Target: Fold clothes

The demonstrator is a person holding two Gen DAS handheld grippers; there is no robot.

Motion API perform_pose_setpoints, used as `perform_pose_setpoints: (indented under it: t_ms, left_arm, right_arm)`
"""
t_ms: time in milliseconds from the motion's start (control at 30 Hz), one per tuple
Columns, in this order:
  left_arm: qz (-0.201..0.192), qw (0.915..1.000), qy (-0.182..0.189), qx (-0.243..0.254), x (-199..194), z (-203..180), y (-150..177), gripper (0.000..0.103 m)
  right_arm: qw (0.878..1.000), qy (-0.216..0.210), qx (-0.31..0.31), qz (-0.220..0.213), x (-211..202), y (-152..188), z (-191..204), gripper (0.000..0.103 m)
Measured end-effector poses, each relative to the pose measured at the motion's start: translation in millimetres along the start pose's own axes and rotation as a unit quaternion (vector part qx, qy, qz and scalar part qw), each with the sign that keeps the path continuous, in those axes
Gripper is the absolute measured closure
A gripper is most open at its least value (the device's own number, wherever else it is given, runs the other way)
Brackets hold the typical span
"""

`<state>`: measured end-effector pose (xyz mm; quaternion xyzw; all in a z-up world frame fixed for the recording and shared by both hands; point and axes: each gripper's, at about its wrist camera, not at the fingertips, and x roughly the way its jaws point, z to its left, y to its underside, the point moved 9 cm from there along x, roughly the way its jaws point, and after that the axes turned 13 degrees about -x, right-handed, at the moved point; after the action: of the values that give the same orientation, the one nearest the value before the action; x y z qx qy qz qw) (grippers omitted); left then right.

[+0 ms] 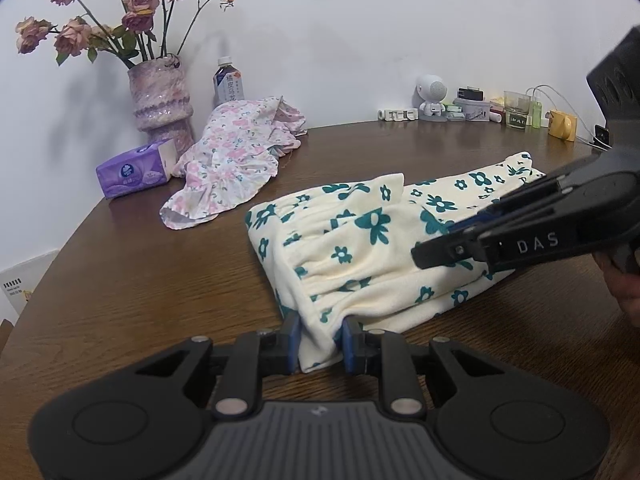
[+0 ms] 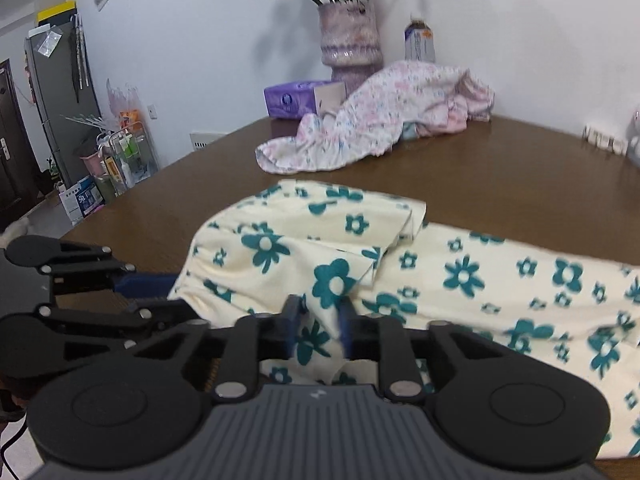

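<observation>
A cream garment with teal flowers [image 1: 360,248] lies partly folded on the brown wooden table [image 1: 140,280]. My left gripper [image 1: 322,344] is shut on the garment's bunched near corner, and cloth fills the gap between its blue pads. In the right wrist view the left gripper [image 2: 160,286] shows at the left, clamped on the garment's [image 2: 440,280] edge. My right gripper [image 2: 320,328] rests over the garment's middle; its jaws stand slightly apart with a ridge of fabric between them, blurred. From the left wrist view the right gripper [image 1: 436,246] reaches in from the right over the cloth.
A crumpled pink floral garment [image 1: 228,168] lies farther back. Behind it stand a purple tissue box [image 1: 136,172], a vase of roses [image 1: 160,104] and a bottle [image 1: 229,84]. Small desk items [image 1: 476,108] line the back right by the wall. A hand [image 1: 624,288] shows at the right edge.
</observation>
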<state>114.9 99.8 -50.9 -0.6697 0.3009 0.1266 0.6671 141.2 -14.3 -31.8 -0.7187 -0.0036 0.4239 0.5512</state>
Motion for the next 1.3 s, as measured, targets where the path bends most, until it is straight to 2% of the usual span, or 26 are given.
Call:
perform_pose_setpoints:
  t_ms: [100,367,500,567,633,733,833,1000,1067,1300]
  left_arm:
    - [-0.002,1.0000,-0.001,-0.008,0.8,1.1,-0.2,0.083]
    - [0.003,0.9995,-0.004,-0.030,-0.2,4.8,-1.0,0.082]
    - [0.005,0.9991,-0.006,-0.042,-0.8,6.7,-1.3,0.070]
    - [0.002,0.9988,-0.002,-0.049,-6.4,9.9,-2.9,0.057]
    - [-0.002,0.9984,0.004,-0.056,-12.9,13.4,-4.7,0.054]
    - [-0.010,0.9968,0.024,-0.076,-23.9,16.8,-10.1,0.044]
    - [-0.035,0.9936,0.045,-0.098,-32.0,14.5,-23.2,0.040]
    - [-0.028,0.9908,0.009,-0.132,-12.6,25.1,-32.7,0.042]
    - [-0.019,0.9890,-0.004,-0.147,-3.2,30.1,-33.5,0.058]
    - [0.018,0.9870,0.020,-0.158,19.3,28.9,-23.6,0.071]
  right_arm:
    - [1.000,-0.001,0.001,-0.001,0.4,3.8,-0.9,0.099]
    - [1.000,0.011,-0.028,-0.008,-1.3,8.3,5.4,0.100]
    - [0.999,0.015,-0.036,-0.011,-1.2,8.3,7.0,0.100]
    - [0.999,0.019,-0.042,-0.013,-1.3,8.3,7.8,0.100]
    - [0.999,0.021,-0.045,-0.014,-1.4,8.5,8.1,0.100]
    - [0.999,0.019,-0.042,-0.015,-2.1,8.8,7.3,0.100]
    - [0.999,0.020,-0.043,-0.016,-1.2,8.6,7.4,0.100]
    - [0.999,0.023,-0.046,-0.016,-1.0,8.8,8.4,0.100]
    - [0.999,0.023,-0.046,-0.016,-1.0,8.8,8.5,0.100]
    - [0.998,0.025,-0.048,-0.016,-0.8,8.9,9.0,0.100]
